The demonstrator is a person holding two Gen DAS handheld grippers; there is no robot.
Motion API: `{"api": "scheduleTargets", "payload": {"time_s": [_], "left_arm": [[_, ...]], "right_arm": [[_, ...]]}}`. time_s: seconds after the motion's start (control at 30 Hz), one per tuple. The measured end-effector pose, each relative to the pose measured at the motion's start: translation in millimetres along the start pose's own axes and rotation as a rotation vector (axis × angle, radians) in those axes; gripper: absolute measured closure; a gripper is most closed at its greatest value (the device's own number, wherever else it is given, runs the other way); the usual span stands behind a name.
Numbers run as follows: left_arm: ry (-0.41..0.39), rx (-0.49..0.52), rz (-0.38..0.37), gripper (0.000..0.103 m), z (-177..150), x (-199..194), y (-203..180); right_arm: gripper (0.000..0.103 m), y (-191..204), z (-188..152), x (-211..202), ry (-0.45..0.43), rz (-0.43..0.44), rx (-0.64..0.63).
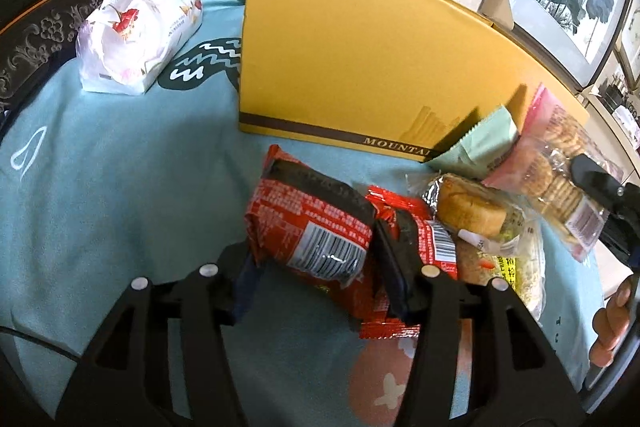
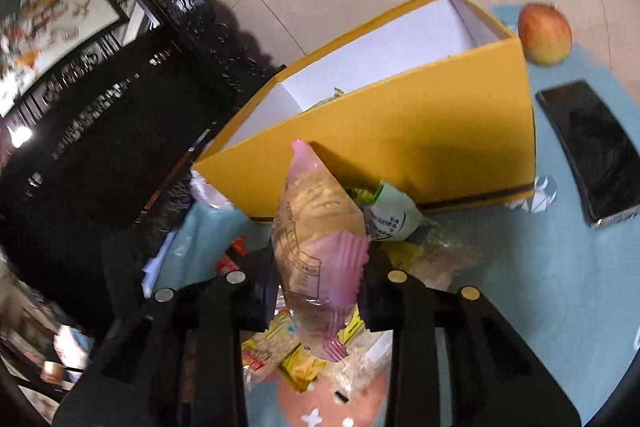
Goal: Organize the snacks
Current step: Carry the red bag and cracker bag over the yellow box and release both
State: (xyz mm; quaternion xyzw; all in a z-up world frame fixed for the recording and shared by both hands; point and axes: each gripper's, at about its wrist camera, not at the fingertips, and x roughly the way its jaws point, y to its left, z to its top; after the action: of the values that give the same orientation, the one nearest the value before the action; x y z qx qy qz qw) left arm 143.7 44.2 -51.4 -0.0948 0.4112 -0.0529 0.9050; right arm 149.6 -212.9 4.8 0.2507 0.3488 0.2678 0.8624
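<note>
My left gripper [image 1: 316,267] is low over the teal cloth, its pads closed on a red snack pack [image 1: 308,223] with a barcode. A smaller red pack [image 1: 432,231] and a clear-wrapped pastry [image 1: 468,211] lie just right of it. My right gripper [image 2: 316,279] is shut on a pink pack of round crackers [image 2: 316,227], which stands upright against the front wall of the open yellow box [image 2: 400,131]. In the left wrist view the same cracker pack [image 1: 552,179] leans on the box [image 1: 352,59], with one black finger [image 1: 596,179] of the right gripper on it. A pale green packet [image 1: 476,147] rests beside it.
A tissue pack [image 1: 136,27] sits far left on the cloth [image 1: 100,187]. An apple [image 2: 544,33] and a dark phone [image 2: 592,151] lie right of the box. More yellow and clear snack packs [image 2: 296,359] are under the right gripper. A person's hand [image 1: 612,323] shows at the right edge.
</note>
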Motion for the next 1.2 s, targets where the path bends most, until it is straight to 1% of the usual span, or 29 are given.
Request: {"api": "scheduleTargets", "payload": {"time_s": [0.07,0.13,0.2,0.23,0.27,0.33,0.43,0.57,0.7,0.83,0.9,0.93,1.0,1.07,1.13,1.2], "left_arm": [[0.001,-0.005,-0.001,0.050,-0.1,0.3,0.6],[0.003,0.004,0.015,0.050,0.1,0.9,-1.7],[0.007,0.018,0.035,0.049,0.1,1.8,-4.9],[0.007,0.021,0.044,0.051,0.1,1.6,-6.1],[0.002,0.019,0.051,0.052,0.0,0.6,-6.2],[-0.027,0.019,0.067,0.053,-0.8,-5.6,-7.1],[-0.096,0.054,0.123,0.053,-3.8,-23.9,-14.1],[-0.138,0.052,0.116,0.053,-0.2,-50.4,-19.2],[-0.197,0.080,0.102,0.052,9.8,-78.3,-31.8],[-0.243,0.136,0.082,0.052,32.9,-96.4,-53.5],[-0.251,0.136,0.067,0.052,46.0,-98.5,-62.2],[-0.256,0.135,0.038,0.051,57.6,-100.0,-68.4],[-0.269,0.135,0.006,0.051,73.3,-99.1,-76.3],[-0.296,0.139,-0.007,0.051,92.0,-94.7,-88.1],[-0.291,0.136,-0.025,0.051,110.9,-82.3,-99.4],[-0.270,0.135,-0.034,0.050,125.8,-66.0,-108.9]], "right_arm": [[0.071,1.9,-1.3,3.8,0.030,0.000,-0.017],[0.071,5.7,-5.2,12.2,0.068,-0.040,-0.040],[0.071,8.1,-7.9,16.2,0.084,-0.046,-0.048],[0.071,8.0,-7.9,15.3,0.082,-0.046,-0.047],[0.071,7.2,-6.8,12.3,0.075,-0.030,-0.034],[0.071,8.3,-3.2,2.9,0.040,0.029,-0.013],[0.071,12.5,1.0,-10.9,-0.002,0.114,-0.005],[0.071,16.3,2.8,-15.2,-0.029,0.161,0.005],[0.071,17.8,2.9,-25.3,-0.070,0.164,-0.008],[0.071,25.7,8.5,-37.8,-0.113,0.185,-0.009],[0.071,29.7,15.6,-46.6,-0.115,0.183,-0.024],[0.071,29.4,19.0,-50.5,-0.118,0.176,-0.032],[0.071,30.7,36.1,-59.2,-0.139,0.127,-0.061],[0.071,25.7,53.6,-64.8,-0.167,0.082,-0.064],[0.071,22.5,71.2,-64.6,-0.198,0.036,-0.073],[0.071,18.9,83.4,-57.9,-0.216,0.008,-0.080]]}}
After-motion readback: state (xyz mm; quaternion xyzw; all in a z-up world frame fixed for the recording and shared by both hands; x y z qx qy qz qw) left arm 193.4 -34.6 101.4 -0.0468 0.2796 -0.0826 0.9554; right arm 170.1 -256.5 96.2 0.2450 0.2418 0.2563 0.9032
